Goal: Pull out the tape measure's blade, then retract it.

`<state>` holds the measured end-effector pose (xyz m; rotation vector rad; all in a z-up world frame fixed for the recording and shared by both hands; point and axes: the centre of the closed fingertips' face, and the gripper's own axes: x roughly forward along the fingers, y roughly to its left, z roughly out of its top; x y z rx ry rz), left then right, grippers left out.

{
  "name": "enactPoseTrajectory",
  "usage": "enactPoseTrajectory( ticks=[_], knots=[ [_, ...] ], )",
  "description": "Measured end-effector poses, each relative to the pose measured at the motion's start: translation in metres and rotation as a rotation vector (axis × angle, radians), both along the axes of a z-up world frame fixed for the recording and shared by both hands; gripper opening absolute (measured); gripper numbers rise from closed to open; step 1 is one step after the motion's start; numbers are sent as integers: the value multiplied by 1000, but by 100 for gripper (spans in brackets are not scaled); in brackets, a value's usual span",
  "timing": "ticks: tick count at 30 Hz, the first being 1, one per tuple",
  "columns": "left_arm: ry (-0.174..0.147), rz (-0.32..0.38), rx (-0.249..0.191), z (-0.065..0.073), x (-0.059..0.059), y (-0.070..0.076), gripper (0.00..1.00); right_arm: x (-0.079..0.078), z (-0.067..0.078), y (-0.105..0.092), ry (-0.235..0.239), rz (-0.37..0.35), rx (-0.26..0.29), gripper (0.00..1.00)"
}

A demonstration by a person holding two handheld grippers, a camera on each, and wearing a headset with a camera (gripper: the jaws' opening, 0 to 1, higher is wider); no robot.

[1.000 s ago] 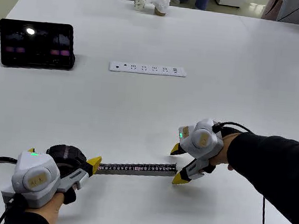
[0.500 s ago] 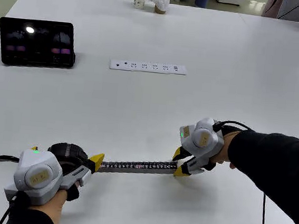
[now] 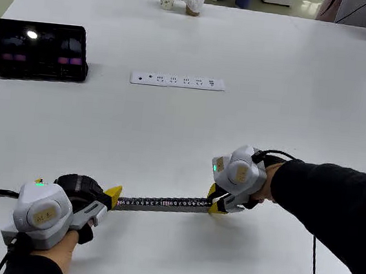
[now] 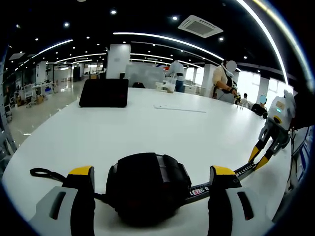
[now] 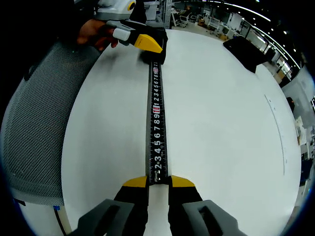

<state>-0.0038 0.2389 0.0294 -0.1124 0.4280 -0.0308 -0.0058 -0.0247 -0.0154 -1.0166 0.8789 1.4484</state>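
the white surface (image 3: 272,87) is smooth, so the tape measure case (image 3: 78,186), lying at 8 o'clock in the head view, could skate toward 3 o'clock if the pull outruns the hold on it. the dark tablet (image 3: 41,51) at 10 o'clock and the power strip (image 3: 177,81) at 12 sit well apart from the work and look safe. the left gripper (image 4: 151,174) has its jaws either side of the case and seemingly pressed on it. a little gap shows near the tips in the left gripper view, so that hold may be looser than it seems. the right gripper (image 3: 215,203), at 5 o'clock, has its jaws together, pinching the free end of the blade (image 5: 157,123), which lies flat on the surface and runs from 9 to 3 o'clock between the two. the pinch is narrow: a twist of the hand could kink the blade, and a slip would likely let the spring snap it back hard into the case.
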Motion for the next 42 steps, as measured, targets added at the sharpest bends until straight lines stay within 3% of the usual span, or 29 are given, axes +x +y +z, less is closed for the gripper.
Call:
enactPoseTrajectory(
  ticks=[8,11,15,19,27,35,38,42],
  knots=[
    [34,23,-1,-5,-1,6,80,2,0,1,33,-31,-20,12],
    [42,27,1,-6,-1,6,74,1,-1,2,23,-15,-56,12],
    [77,23,-2,-12,-2,5,66,0,-2,2,9,-21,-96,12],
    [81,17,-4,-11,-3,4,66,1,-3,1,19,-68,-91,12],
    [109,0,8,-14,-4,5,64,1,-3,1,16,-81,-64,11],
    [131,-18,13,-15,-4,5,63,1,-3,2,17,-53,-72,11],
    [137,-19,17,-16,-4,6,63,3,-2,3,39,-91,-60,11],
    [145,-22,17,-16,-5,6,63,3,-3,4,35,-82,-56,11]
  ],
)
